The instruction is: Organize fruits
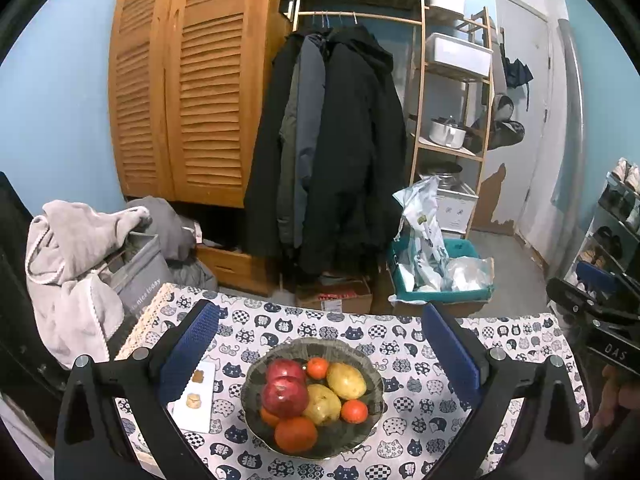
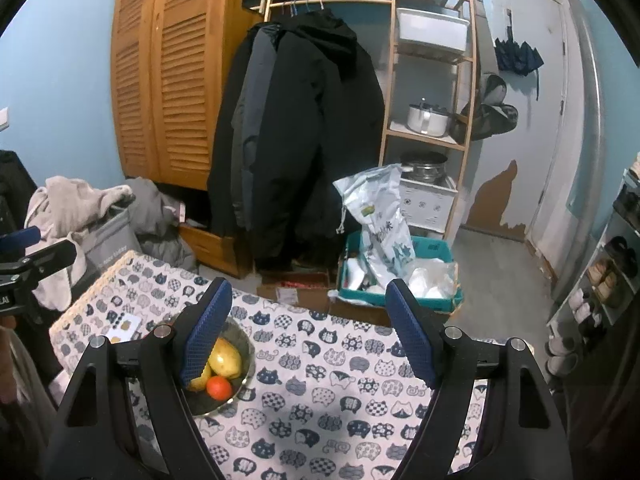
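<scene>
Below both grippers' parted, empty jaws — on the tablecloth (image 1: 424, 420) — sits the fruit bowl (image 1: 374, 396).

Grey fabric storage bin (image 1: 138, 276) beside the bench: pale lettering ending "nice today" (the opening words are hidden). Black body of the neighbouring tongs at right edge (image 1: 608, 344): white letters "DAS". Other print is illegible.

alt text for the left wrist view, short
A dark bowl of fruit, two red apples, two yellow pears and several oranges, sits on a cat-print tablecloth, framed by the open, empty left gripper. Beside it lies a white tray; coats hang behind.
</scene>
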Tool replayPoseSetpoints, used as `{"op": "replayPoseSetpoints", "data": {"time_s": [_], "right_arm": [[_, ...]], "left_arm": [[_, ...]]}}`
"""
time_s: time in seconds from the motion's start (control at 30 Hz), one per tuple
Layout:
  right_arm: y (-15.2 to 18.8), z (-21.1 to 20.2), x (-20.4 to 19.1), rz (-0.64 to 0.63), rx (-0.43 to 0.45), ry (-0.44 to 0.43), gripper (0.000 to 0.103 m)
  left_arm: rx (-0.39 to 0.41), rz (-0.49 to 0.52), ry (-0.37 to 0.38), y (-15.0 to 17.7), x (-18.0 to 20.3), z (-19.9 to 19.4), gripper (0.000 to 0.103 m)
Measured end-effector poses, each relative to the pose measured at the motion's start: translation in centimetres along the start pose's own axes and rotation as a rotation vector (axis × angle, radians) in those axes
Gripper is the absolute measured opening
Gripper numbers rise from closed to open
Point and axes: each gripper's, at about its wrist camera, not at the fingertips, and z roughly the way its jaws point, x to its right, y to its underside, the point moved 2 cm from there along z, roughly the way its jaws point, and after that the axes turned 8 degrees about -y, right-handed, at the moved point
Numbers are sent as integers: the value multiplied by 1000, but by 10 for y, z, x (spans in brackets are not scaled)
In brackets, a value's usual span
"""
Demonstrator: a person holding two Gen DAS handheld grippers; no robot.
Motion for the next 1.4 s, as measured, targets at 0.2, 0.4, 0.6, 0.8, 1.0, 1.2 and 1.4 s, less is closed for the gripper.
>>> {"op": "replayPoseSetpoints", "data": {"time_s": [0.2, 0.4, 0.6, 0.8, 1.0, 1.2, 1.4], "right_arm": [[0, 0, 2, 2, 4, 6, 78], [0, 1, 3, 1, 3, 11, 78], [1, 0, 3, -1, 2, 10, 78], [1, 1, 2, -3, 1, 12, 78], [1, 1, 1, -3, 0, 11, 78], [0, 2, -2, -10, -3, 10, 78], [0, 2, -2, -9, -3, 10, 78]], "left_arm": [[0, 16, -10, 0, 5, 0, 102], [-3, 45, -23, 2, 11, -1, 102], [1, 43, -31, 1, 10, -1, 102], [0, 43, -38, 0, 7, -1, 102], [1, 46, -40, 0, 6, 0, 102], [3, 48, -42, 1, 6, 1, 102], [-2, 52, -41, 1, 5, 2, 102]]}}
